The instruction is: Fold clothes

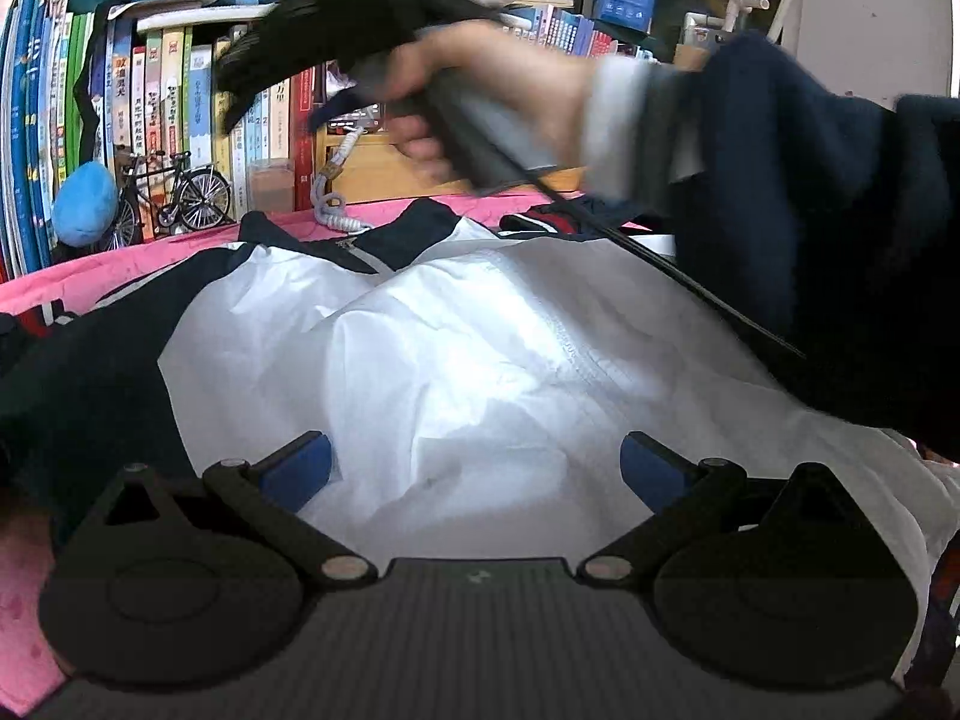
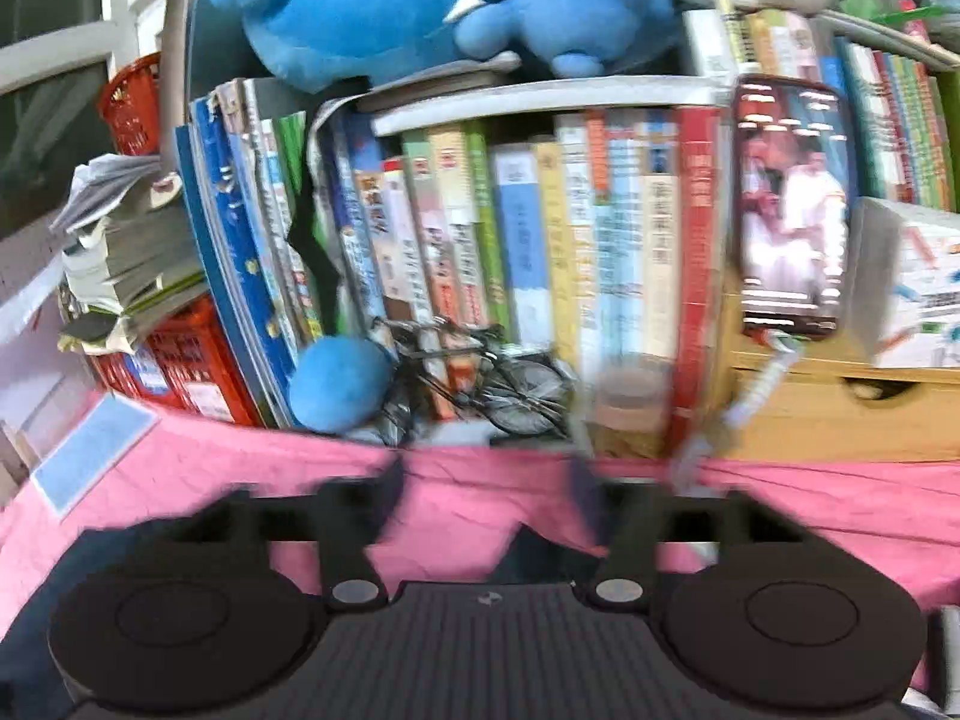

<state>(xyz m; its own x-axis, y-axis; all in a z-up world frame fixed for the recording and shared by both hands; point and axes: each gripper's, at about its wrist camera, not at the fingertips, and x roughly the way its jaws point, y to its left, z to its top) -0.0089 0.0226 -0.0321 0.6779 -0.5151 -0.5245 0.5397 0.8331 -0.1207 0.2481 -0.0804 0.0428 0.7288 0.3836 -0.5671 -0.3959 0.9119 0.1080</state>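
Below the left wrist camera, the left gripper (image 1: 474, 468) stands with its jaws wide apart. Both blue pads (image 1: 303, 468) are clear of any object, and nothing is held between them. Directly under and ahead of the jaws lies the jacket (image 1: 480, 348), spread flat on the pink bedsheet (image 1: 66, 282). Its white front panel faces up, creased along the middle. The dark navy collar lies at the far end and one dark navy sleeve extends toward the left edge of the view. Above the jacket, a hand (image 1: 480, 102) grips the handle of the right gripper (image 1: 270, 84), which appears raised, blurred and seen from the side. A dark sleeve with a grey cuff (image 1: 798, 228) covers the arm and fills the right side of the view. Behind the bed stands a row of books (image 1: 174, 102), with a model bicycle (image 1: 174, 198) and a blue plush toy (image 1: 84, 204) in front of it.

From the right wrist camera, the right gripper (image 2: 486, 510) shows heavy motion blur. Its fingers (image 2: 384, 504) stand partly apart, with only pink bedsheet visible in the gap; no cloth is held. A dark navy corner of the jacket shows just below the gap. Ahead are the books, the model bicycle, blue plush toys (image 2: 390, 12) on top of the shelf, and a lit phone screen (image 2: 792, 204) standing upright on a wooden box (image 2: 840, 414).
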